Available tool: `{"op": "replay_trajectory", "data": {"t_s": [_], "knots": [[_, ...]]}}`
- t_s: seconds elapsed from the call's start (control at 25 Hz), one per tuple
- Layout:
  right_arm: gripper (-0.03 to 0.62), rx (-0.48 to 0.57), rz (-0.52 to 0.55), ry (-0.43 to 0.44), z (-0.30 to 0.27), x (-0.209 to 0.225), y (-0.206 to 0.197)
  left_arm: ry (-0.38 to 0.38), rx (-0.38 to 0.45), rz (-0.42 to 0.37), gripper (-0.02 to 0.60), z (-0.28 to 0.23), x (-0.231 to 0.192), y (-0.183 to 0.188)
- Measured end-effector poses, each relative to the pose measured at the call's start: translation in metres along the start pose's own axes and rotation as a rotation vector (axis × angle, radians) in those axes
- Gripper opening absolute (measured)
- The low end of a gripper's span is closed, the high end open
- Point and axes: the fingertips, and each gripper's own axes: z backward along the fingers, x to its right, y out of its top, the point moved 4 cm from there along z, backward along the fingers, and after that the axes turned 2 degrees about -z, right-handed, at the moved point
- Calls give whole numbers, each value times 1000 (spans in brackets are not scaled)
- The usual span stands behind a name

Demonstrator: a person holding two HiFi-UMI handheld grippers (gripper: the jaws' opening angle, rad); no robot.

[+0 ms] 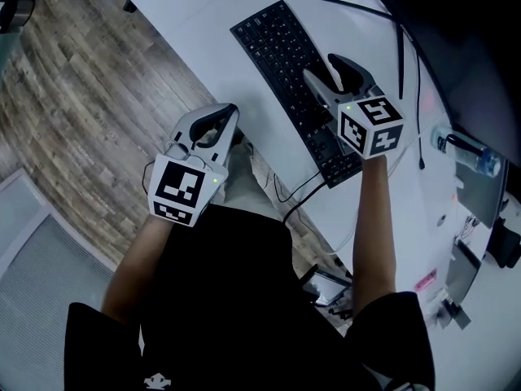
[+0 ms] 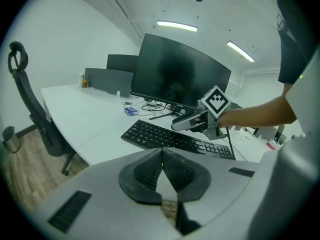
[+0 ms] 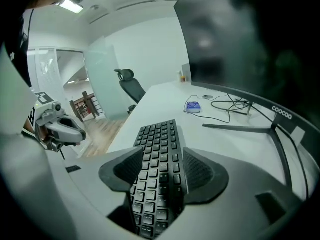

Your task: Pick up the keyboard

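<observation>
A black keyboard (image 1: 281, 55) lies flat on the white desk (image 1: 195, 23), running from the far left toward the near right. My right gripper (image 1: 330, 68) hangs over its near half, jaws apart. In the right gripper view the keyboard (image 3: 160, 144) runs between the two dark pads (image 3: 127, 171), and I see no pad pressing on it. My left gripper (image 1: 223, 114) is shut and holds nothing; it is off the desk's near edge, over the floor. In the left gripper view its pads (image 2: 150, 171) meet, with the keyboard (image 2: 165, 136) and the right gripper (image 2: 187, 123) ahead.
A large dark monitor (image 2: 180, 76) stands behind the keyboard, its thin stand legs and cables (image 3: 235, 104) spread over the desk. A small blue object (image 3: 193, 106) lies at the far end. A water bottle (image 1: 468, 153) lies at the right. An office chair (image 2: 30, 109) stands on the wood floor (image 1: 73, 96).
</observation>
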Motion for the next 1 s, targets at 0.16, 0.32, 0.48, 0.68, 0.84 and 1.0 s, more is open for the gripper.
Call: {"op": "replay_trajectory", "data": {"t_s": [0.16,0.32,0.48,0.68,0.84,1.0], "knots": [[252,-58,-25,12,-11,12,-13,-6,-9,11,11,-4,3,-5],[259,-134,-40,37,-20,20,-25,-25,-11,7,11,-6,8,-8],[259,-211,-95,91,-21,24,-35,-57,15,-1,11,-6,12,-2],[258,-243,-133,129,-26,24,-37,-47,21,7,11,-6,8,1],[256,-251,-168,174,-28,25,-40,-39,17,12,11,-6,8,-2],[232,-257,-156,186,-29,24,-40,-36,13,10,11,-5,7,-4]]}}
